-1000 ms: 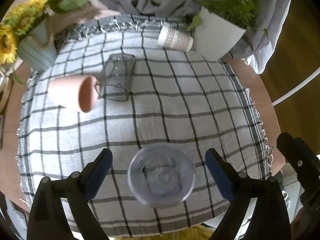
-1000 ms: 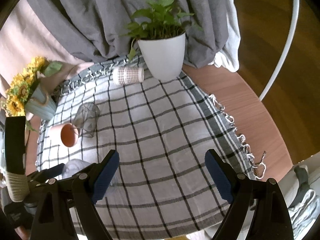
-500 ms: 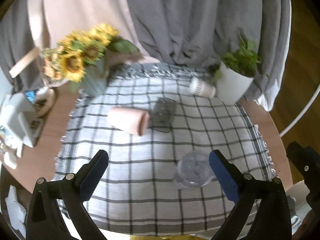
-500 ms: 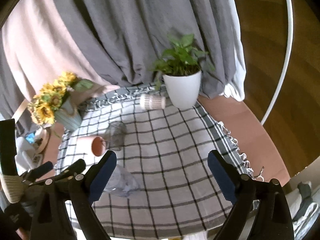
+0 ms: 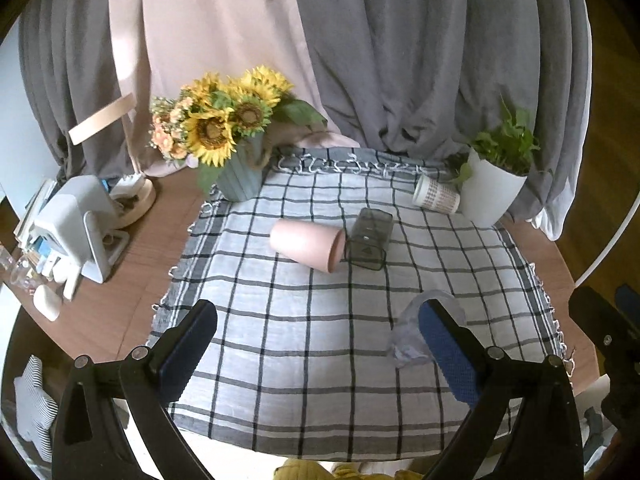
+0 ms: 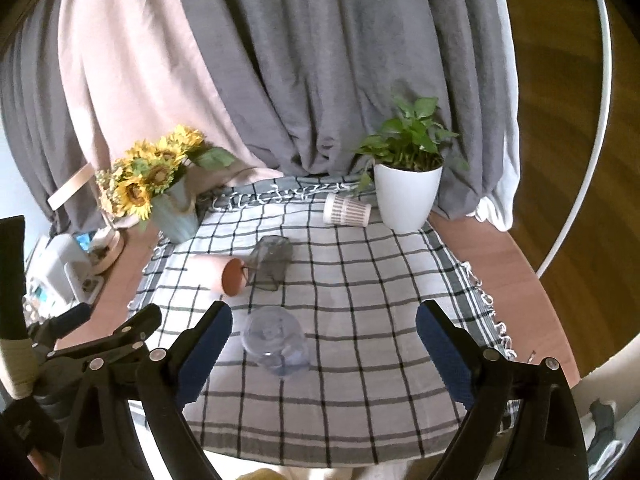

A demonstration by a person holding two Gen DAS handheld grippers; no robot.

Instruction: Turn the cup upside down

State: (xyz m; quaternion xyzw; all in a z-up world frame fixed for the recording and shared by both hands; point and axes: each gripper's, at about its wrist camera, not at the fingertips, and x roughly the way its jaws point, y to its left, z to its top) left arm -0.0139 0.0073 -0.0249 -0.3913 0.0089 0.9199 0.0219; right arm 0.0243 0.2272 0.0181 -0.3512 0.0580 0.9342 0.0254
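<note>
A clear plastic cup (image 6: 276, 345) stands base up on the checked cloth (image 6: 360, 280), near its front edge; in the left wrist view the clear cup (image 5: 412, 336) is partly hidden behind my right finger. My left gripper (image 5: 320, 344) is open and empty, held back above the front of the table. My right gripper (image 6: 324, 344) is open and empty; the clear cup sits just right of its left finger, farther away. A pink cup (image 5: 306, 244), a smoky square glass (image 5: 368, 238) and a patterned paper cup (image 5: 436, 198) lie on their sides farther back.
A sunflower vase (image 5: 240, 176) stands at the back left and a white plant pot (image 5: 492, 192) at the back right. White gadgets (image 5: 76, 224) clutter the wooden table's left side. Curtains hang behind. The left gripper shows at the left of the right wrist view (image 6: 100, 344).
Both grippers have pulled back and up from the table. The clear cup, which lay between the left gripper's fingers a second ago, now sits farther off by its right finger.
</note>
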